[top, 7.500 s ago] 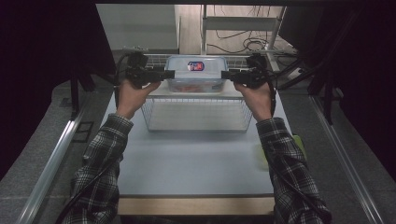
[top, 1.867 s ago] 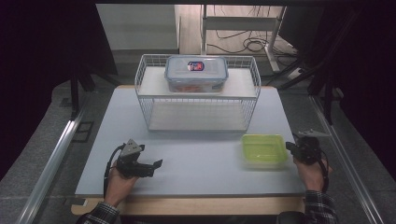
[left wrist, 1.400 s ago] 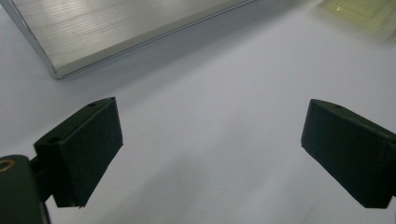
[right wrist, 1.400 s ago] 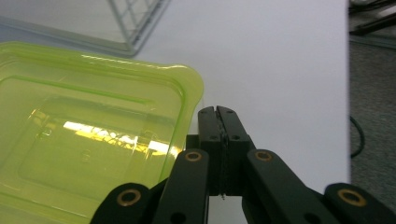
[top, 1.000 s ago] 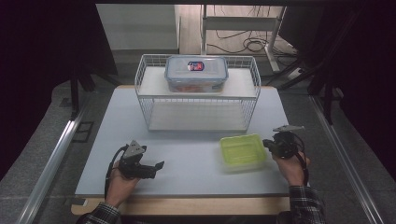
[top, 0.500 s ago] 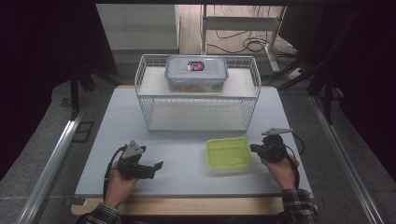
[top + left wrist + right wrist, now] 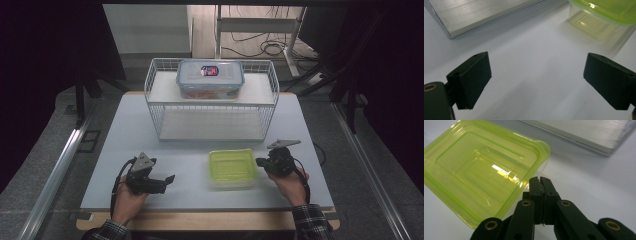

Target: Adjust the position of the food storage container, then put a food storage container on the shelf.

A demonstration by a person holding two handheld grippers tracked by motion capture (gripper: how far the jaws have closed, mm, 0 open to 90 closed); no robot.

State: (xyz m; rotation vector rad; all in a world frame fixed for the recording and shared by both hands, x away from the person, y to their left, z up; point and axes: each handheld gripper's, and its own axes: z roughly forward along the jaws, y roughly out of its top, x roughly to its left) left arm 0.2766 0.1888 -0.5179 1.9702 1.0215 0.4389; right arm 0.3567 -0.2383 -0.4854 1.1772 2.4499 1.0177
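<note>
Resting on a pale grey worktop (image 7: 150, 135), two hand-held grippers sit near the front edge, one in each of a person's hands.

The left gripper (image 7: 167, 180) lies low at the front left, its grey three-cornered plate on top, held by the left hand (image 7: 127, 197). In the left gripper view its two black jaws stand wide apart with bare worktop between them; they grasp nothing and touch nothing. Ahead of it and to one side is a corner of the green-lidded container (image 7: 609, 12).

The right gripper (image 7: 261, 162), held by the right hand (image 7: 292, 182), points toward the right side of the container (image 7: 232, 168), a shallow clear tub with a yellow-green lid, which sits on the worktop at front centre, between the two grippers and nearer the right one. In the right gripper view (image 7: 540, 182) the jaws are pressed together, clenched, with their tips at the edge of the lid (image 7: 481, 177); whether a bit of the lid's rim is pinched between them cannot be told.

Behind the container stands a white wire basket (image 7: 210, 125) at the back of the worktop. On top of the basket rests a clear lidded food box (image 7: 210, 79) with a red and blue label.
</note>
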